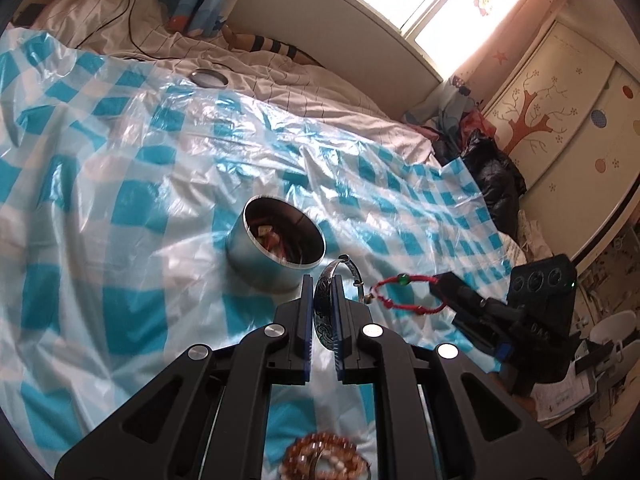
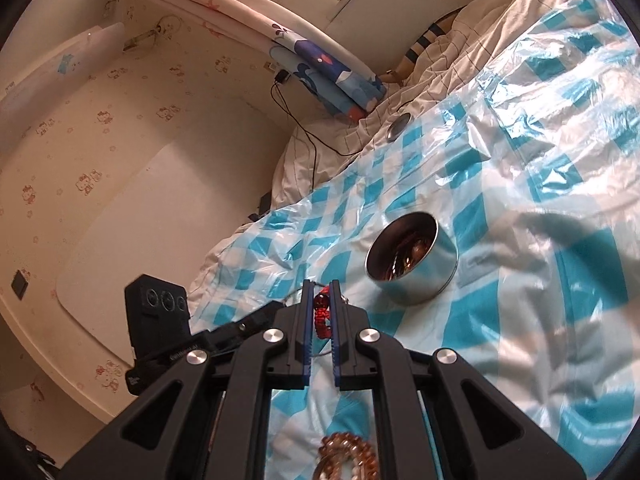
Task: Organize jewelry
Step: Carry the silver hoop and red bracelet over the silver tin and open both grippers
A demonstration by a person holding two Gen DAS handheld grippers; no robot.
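Note:
A round metal tin stands open on the blue-checked plastic sheet with jewelry inside; it also shows in the right wrist view. My left gripper is shut on a silver engraved bangle, held just right of the tin. My right gripper is shut on a red cord bracelet; in the left wrist view that gripper holds the red bracelet beside the bangle. An orange bead bracelet lies below the grippers, and shows in the right wrist view.
The tin's lid lies at the sheet's far edge on the white bedding. A black cable runs over the pillow. Dark clothes pile at the bed's right end by a wardrobe.

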